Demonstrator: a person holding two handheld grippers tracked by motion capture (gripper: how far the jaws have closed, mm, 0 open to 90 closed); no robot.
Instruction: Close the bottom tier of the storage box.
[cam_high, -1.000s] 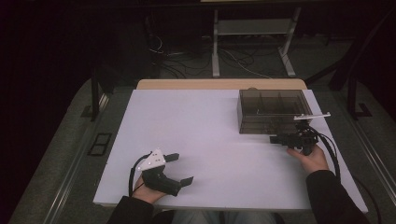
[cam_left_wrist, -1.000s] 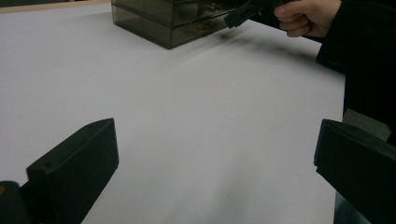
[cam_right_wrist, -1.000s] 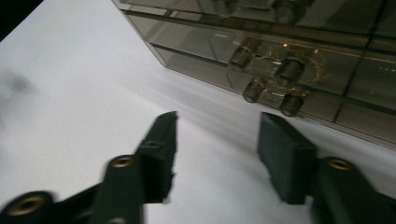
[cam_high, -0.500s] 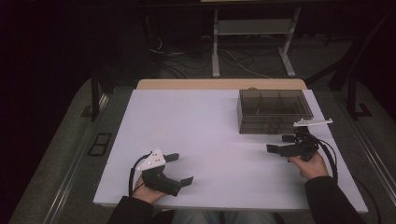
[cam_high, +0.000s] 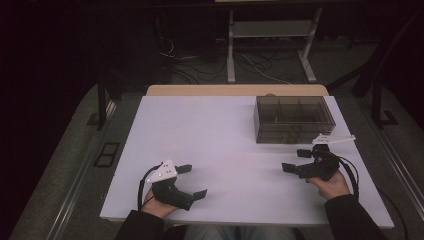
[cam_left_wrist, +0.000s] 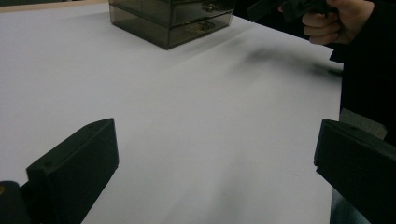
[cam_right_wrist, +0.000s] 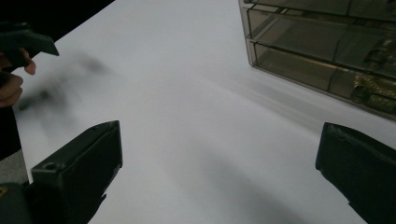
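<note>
A smoked clear drawer box (cam_high: 292, 119) stands on the white table (cam_high: 225, 135) at the back right, its drawers closed. My left gripper (cam_high: 192, 181) rests near the front left edge, open and holding nothing. My right gripper (cam_high: 295, 160) hovers in front of the box, a short gap away, open and holding nothing, pointing left. In the left gripper view the open gripper (cam_left_wrist: 217, 172) frames bare table, with the box (cam_left_wrist: 173, 21) far off. In the right gripper view the gripper (cam_right_wrist: 219, 172) is wide apart, the box (cam_right_wrist: 327, 46) at upper right with small brassy items in its lower drawer.
The table's wooden far edge (cam_high: 235, 90) shows behind the white top. Beyond it are a metal stand (cam_high: 270, 40) and cables on a dark floor. The other hand (cam_left_wrist: 336, 21) shows at top right of the left gripper view.
My right gripper has drawn back from the box toward the near edge and a little to the left. The left gripper has stayed where it was.
</note>
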